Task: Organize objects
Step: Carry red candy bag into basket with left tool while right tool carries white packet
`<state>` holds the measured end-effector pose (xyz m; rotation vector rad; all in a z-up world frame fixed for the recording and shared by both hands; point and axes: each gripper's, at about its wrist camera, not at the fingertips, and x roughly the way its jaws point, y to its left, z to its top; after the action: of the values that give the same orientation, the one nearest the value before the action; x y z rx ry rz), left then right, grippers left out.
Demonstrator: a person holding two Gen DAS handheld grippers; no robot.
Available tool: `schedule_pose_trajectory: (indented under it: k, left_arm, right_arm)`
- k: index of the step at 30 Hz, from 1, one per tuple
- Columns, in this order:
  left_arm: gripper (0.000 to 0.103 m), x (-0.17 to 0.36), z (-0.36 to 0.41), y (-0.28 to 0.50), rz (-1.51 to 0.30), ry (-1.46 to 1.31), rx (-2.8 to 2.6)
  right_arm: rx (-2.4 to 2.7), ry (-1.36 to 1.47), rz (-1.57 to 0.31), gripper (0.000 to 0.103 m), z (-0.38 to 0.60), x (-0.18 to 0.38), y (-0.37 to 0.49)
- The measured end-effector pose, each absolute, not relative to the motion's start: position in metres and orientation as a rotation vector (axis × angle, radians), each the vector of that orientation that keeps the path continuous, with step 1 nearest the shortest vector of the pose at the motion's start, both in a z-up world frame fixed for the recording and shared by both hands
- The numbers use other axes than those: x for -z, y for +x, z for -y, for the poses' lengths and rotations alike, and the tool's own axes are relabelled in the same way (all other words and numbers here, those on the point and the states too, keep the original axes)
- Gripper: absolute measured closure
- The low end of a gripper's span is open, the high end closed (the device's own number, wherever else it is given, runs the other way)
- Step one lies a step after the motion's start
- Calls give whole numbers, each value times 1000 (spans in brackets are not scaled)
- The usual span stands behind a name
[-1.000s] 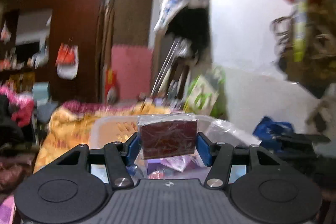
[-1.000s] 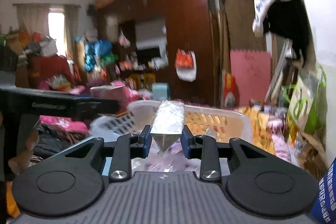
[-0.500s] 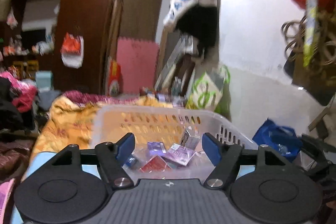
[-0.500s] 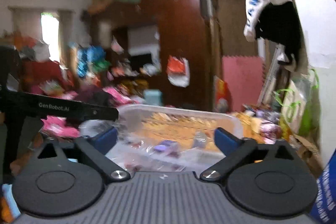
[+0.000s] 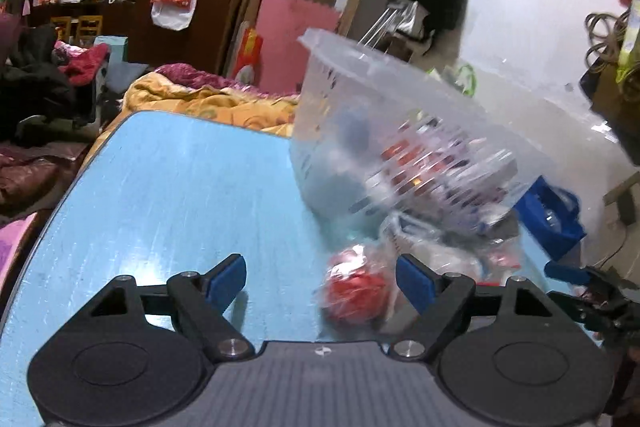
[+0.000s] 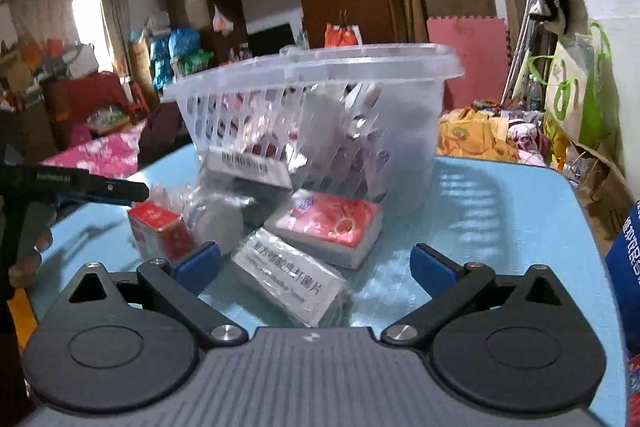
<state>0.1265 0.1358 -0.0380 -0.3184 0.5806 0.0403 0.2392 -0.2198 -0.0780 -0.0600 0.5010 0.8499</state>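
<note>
Left hand-held gripper point(image 5: 320, 279), jaws apart, faces a light, crinkly red wrapped packet point(image 5: 354, 287) between its fingers; right hand-held gripper point(image 6: 316, 263), also apart, faces a stiff, slippery boxed tablet pack point(image 6: 290, 281), best pinched across its narrow sides

One clear slotted basket point(image 6: 320, 99) stands on one blue table point(image 6: 500, 227). Outside it, near its foot, the right wrist view shows four wrapped packs: one red box point(image 6: 160, 231) at the left, one grey-white pack point(image 6: 248, 179) against the basket, one red-and-white pack point(image 6: 332, 227) in the middle, and one white printed pack point(image 6: 292, 279) nearest. More packs sit inside the basket, too blurred to count. Two grippers show, left point(image 5: 320, 283) and right point(image 6: 316, 263), each with two blue pads spread apart.
</note>
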Motion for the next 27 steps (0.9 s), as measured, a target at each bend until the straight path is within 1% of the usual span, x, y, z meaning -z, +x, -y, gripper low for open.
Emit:
schedule_pose_trajectory:
  k: [2, 6, 8, 9, 10, 11, 12, 13, 14, 15, 18, 20, 27]
  left_arm:
    - [17, 39, -132, 128, -581, -294, -45]
    - [18, 41, -116, 136, -619, -217, -73]
    - [18, 42, -102, 142, -629, -131, -107]
    - [18, 42, -100, 141, -633, -114, -115]
    - [19, 42, -100, 141, -632, -114, -116]
    - [21, 42, -101, 140, -628, -116, -116]
    - [29, 41, -102, 138, -624, -115, -112]
    - [34, 41, -102, 136, -619, -112, -109]
    - [48, 41, -102, 135, -613, -110, -105]
    - [58, 41, -102, 134, -607, -115, -84]
    - [58, 41, -99, 133, -589, -124, -51]
    - [59, 40, -100, 128, -543, -134, -33]
    - [58, 38, -108, 113, -454, -199, -9]
  right_arm:
    - [-859, -71, -519, 1, 217, 83, 240]
    - [-869, -120, -528, 5, 213, 85, 236]
    - [-876, -145, -539, 15, 212, 86, 232]
    - [-876, -147, -537, 24, 212, 87, 231]
    - [-866, -147, -531, 30, 213, 87, 231]
    - [-863, -146, -529, 38, 214, 87, 230]
    - [-875, -148, -531, 41, 215, 87, 230]
    - [-887, -147, -532, 43, 214, 87, 230]
    - [-893, -145, -527, 45, 215, 86, 229]
    - [-894, -147, -513, 45, 216, 85, 227]
    - [-888, -159, -462, 46, 215, 82, 221]
    - [-891, -132, -420, 46, 221, 80, 217]
    - [-930, 86, -357, 47, 251, 77, 225]
